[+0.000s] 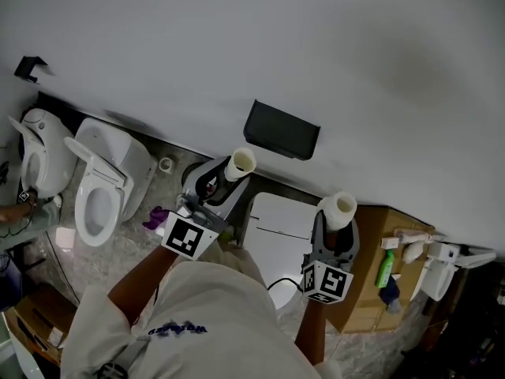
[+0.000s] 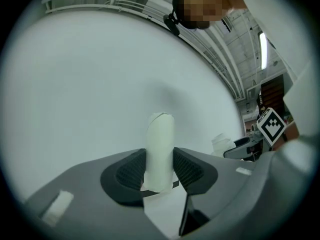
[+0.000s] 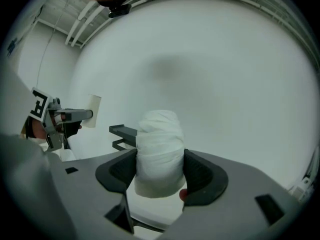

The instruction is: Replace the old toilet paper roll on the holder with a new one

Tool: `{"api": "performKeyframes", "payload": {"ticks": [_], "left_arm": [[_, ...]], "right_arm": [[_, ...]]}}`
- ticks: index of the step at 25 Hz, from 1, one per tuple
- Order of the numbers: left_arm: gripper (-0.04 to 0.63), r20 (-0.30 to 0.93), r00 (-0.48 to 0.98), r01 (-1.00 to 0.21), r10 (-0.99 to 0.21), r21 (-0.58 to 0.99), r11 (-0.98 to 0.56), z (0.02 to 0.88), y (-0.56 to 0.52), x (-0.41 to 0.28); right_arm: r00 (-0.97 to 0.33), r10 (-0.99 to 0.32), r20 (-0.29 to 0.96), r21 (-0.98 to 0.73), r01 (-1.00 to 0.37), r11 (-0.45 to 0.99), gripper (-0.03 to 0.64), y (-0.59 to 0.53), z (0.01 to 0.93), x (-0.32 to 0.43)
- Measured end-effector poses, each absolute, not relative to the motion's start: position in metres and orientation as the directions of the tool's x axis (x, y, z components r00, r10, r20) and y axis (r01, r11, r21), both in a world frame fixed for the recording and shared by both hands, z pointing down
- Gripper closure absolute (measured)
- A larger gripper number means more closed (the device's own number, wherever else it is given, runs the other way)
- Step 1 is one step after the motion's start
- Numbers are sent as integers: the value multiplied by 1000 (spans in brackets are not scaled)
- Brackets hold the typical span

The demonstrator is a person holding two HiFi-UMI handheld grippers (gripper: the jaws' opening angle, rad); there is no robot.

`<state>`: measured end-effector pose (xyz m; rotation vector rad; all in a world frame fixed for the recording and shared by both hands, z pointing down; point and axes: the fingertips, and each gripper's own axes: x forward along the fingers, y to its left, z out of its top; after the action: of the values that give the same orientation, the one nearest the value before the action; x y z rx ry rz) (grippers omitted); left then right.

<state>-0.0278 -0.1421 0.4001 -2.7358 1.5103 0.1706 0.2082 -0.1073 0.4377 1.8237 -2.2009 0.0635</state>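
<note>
My left gripper (image 1: 228,178) is shut on a bare, pale cardboard tube (image 1: 240,164). In the left gripper view this tube (image 2: 160,149) stands upright between the ribbed pads, in front of the white wall. My right gripper (image 1: 335,226) is shut on a white toilet paper roll (image 1: 341,209). The right gripper view shows the roll (image 3: 159,151) filling the gap between the pads. The black holder (image 1: 282,129) hangs on the wall, above and between the two grippers. Its black bracket (image 3: 122,134) sticks out just left of the roll, with nothing on it.
Two white toilets (image 1: 99,188) stand at the left. At the right is a cardboard box (image 1: 371,290) bearing a green bottle (image 1: 386,268). A white lidded unit (image 1: 280,219) sits below the holder. A purple cloth (image 1: 155,216) lies on the floor.
</note>
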Motion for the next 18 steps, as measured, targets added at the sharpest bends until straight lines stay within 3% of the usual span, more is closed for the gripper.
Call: {"api": "performKeyframes", "payload": {"ticks": [18], "left_arm": [[420,-124,474,-874,-872,54,-483,388,-150,-48]], "right_arm": [[-121,-949,290,318,-924,214,334,-134,452,219]]}}
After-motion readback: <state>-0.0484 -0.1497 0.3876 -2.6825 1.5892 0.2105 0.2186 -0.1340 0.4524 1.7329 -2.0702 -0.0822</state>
